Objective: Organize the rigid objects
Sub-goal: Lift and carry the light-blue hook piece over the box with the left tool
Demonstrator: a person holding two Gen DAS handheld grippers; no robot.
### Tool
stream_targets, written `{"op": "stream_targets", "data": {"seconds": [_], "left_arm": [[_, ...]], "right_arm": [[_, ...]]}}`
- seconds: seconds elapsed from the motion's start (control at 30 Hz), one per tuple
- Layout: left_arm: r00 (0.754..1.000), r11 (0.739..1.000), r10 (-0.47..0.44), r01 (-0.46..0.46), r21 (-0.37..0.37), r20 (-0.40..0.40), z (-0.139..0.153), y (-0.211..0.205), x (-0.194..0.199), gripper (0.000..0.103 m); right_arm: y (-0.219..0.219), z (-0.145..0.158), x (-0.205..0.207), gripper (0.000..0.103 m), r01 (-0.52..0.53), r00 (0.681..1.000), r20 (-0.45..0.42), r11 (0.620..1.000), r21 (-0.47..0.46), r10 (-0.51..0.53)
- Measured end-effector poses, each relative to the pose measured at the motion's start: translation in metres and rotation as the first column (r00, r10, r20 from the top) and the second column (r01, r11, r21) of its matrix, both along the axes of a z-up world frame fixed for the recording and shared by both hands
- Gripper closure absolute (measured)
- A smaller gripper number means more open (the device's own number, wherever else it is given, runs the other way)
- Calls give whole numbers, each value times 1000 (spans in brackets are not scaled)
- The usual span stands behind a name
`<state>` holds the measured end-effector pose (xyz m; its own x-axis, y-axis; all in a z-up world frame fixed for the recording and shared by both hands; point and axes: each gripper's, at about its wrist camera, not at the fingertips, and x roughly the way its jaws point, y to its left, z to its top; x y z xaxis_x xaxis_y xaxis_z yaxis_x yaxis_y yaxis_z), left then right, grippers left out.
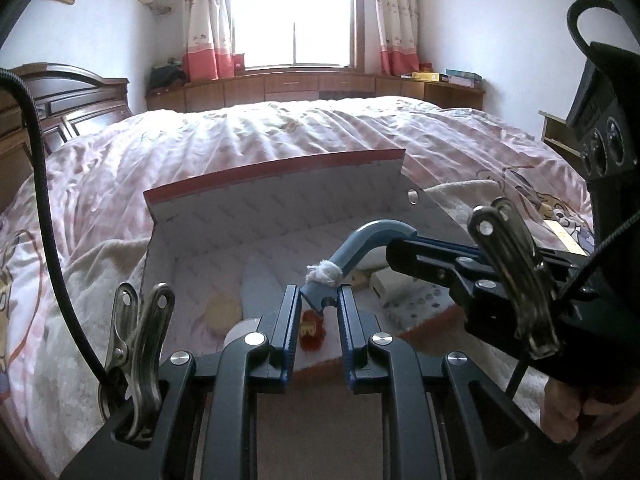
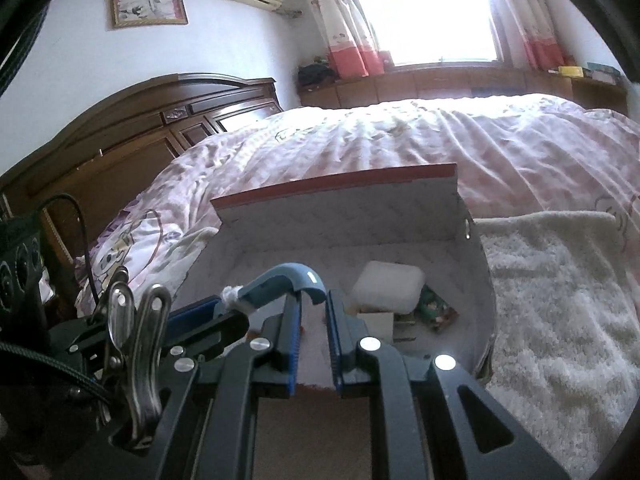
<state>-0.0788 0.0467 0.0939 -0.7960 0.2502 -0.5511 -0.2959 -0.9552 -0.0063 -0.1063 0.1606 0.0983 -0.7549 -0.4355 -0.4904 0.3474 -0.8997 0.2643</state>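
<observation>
A blue bent handle (image 1: 360, 246) with a white rag knot (image 1: 322, 274) hangs over an open cardboard box (image 1: 276, 196) with a red rim, which stands on the bed. My left gripper (image 1: 319, 296) is shut on the handle's lower end. My right gripper (image 1: 394, 252) comes in from the right and is shut on the curved end. In the right wrist view the blue handle (image 2: 280, 280) arches between the right gripper's (image 2: 313, 300) fingers, with the left gripper (image 2: 228, 316) gripping it from the left. Both hold it above the box's inside.
Inside the box lie a round beige thing (image 1: 222, 312), a small red toy (image 1: 312, 332), a white block (image 2: 390, 286), a small white carton (image 2: 374, 320) and a colourful packet (image 2: 434, 310). A fluffy white blanket (image 2: 560, 300) lies right of the box. A wooden headboard (image 2: 140, 140) stands at the left.
</observation>
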Motion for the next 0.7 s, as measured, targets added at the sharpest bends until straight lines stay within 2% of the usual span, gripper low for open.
{"op": "stream_targets", "data": {"seconds": [0.37, 0.7], "left_arm": [[1000, 1000, 8, -8, 0, 12, -6, 2, -28, 84], [999, 1000, 26, -26, 8, 46, -19, 6, -47, 84]], "right_arm": [[4, -12, -29, 90, 22, 999, 32, 999, -31, -21], [3, -21, -40, 90, 49, 998, 30, 999, -22, -49]]}}
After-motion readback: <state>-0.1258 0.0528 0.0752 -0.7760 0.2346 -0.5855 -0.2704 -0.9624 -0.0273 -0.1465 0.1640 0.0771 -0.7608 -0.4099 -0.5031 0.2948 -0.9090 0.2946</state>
